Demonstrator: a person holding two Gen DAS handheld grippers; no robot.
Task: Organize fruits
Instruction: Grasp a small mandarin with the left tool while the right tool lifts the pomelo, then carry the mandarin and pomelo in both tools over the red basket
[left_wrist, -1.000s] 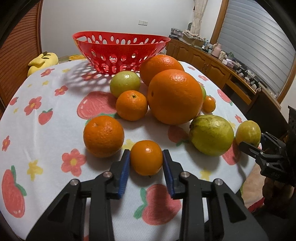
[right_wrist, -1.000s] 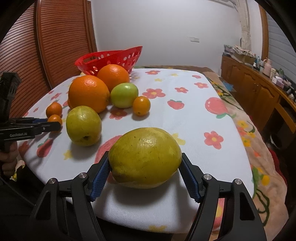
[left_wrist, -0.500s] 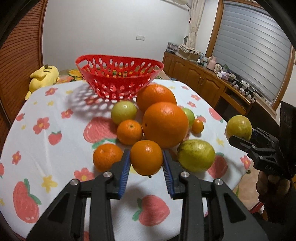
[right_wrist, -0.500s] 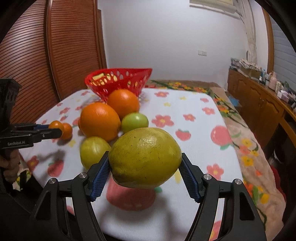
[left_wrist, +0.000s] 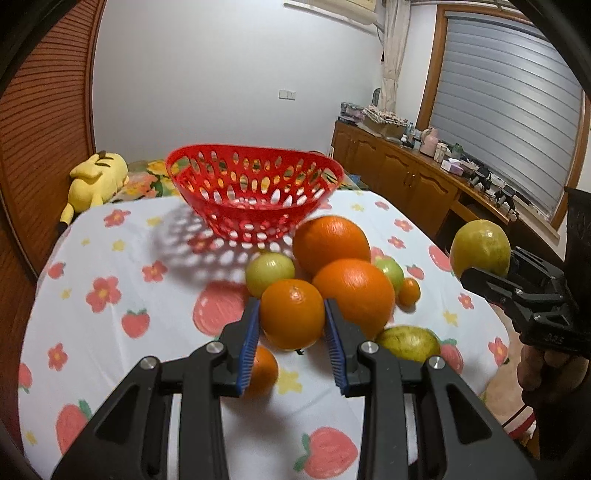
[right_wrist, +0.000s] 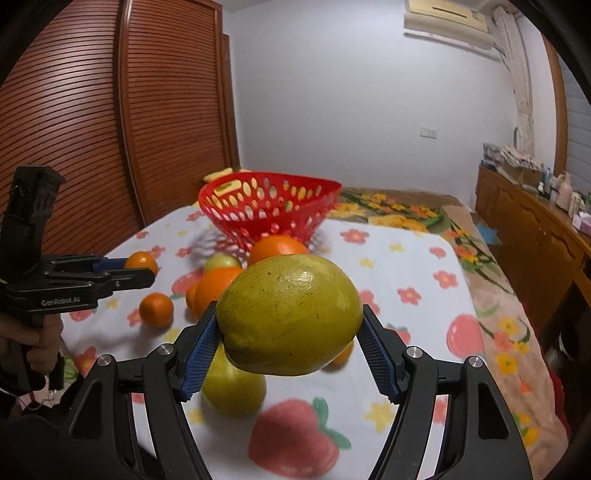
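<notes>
So far the red basket (left_wrist: 255, 192) at the far end of the table (left_wrist: 155, 266) shows no fruit through its perforated wall; I judge the sorting barely begun, though its floor is partly hidden from both cameras. Two pieces are off the cloth and on their way. The left gripper (left_wrist: 291, 325) is clamped on a small orange (left_wrist: 291, 314), its blue pads pressed to either side of the fruit, and is held above the near part of the table, pointing toward the basket. The right gripper (right_wrist: 288, 328) is closed around a large yellow-green fruit (right_wrist: 288, 314), which fills the span between the jaws; it is raised on the right side of the table, also aimed at the basket.

Left on the cloth, between the grippers and the basket, lies a tight cluster: two large oranges (left_wrist: 332, 240), a pale green fruit (left_wrist: 269, 269) to their left, another green one (left_wrist: 391, 269) and a tiny orange (left_wrist: 409, 291) to their right. Nearer, a small orange (left_wrist: 262, 369) sits under the left gripper and a yellow-green fruit (left_wrist: 410, 343) lies just right of it. So, by my count, seven pieces wait on the table beyond the two in hand.

A yellow plush toy (left_wrist: 98, 177) lies beyond the table's far left edge.
</notes>
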